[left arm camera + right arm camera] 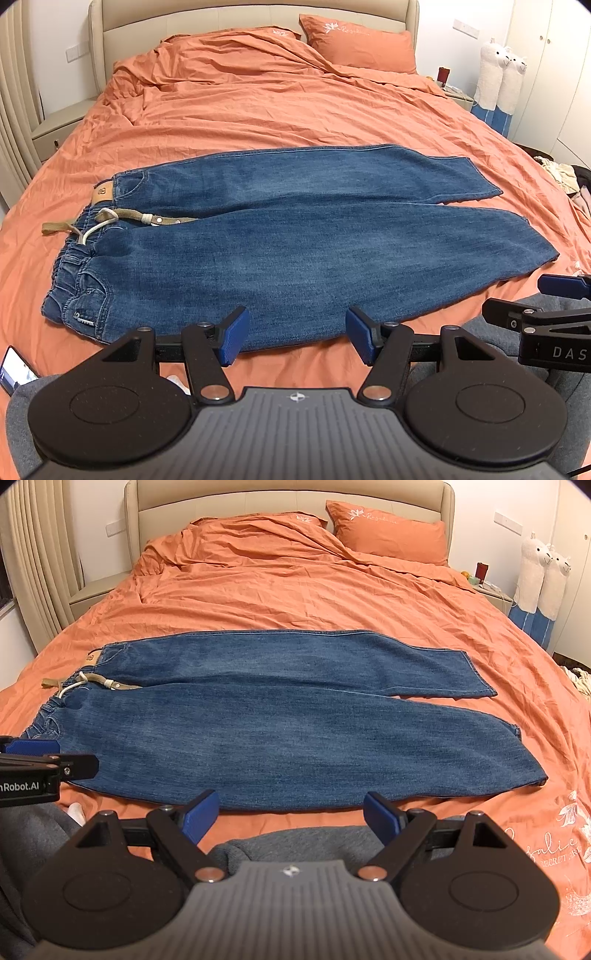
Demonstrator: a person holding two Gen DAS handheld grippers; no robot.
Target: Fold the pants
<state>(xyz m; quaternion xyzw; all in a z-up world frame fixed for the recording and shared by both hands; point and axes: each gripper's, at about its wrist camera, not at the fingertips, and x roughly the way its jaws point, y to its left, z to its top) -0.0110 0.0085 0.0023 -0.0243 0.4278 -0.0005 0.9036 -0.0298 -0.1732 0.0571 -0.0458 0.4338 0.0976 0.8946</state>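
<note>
Denim, blue: we record the pants (295, 236) spread flat across an orange bedspread (258, 107), both legs laid out side by side. All places below are given relative to the pants.

Waistband end lies toward the left in both wrist views, hems toward the right. A tan belt (122, 219) with a white drawstring (92, 230) trails out from the waist end onto the bedspread. The far leg sits slightly shorter than the near one, and their hems are apart.

Beyond the pants, at the head of the bed, we note an orange pillow (364, 42) against a beige headboard (255, 14). Beyond the hem end, off the bed, two white plush alpacas (502, 74) stand against the wall.

Left gripper (297, 334): jaws spread apart, nothing between the blue pads; it hangs above the near edge of the pants, around mid-leg. We see no contact with the cloth.

Right gripper (291, 818): jaws likewise spread wide, nothing between them, poised just short of the near edge, over the bedspread and a grey garment (295, 843) on the near side.

Each gripper shows at the edge of the other's view.
</note>
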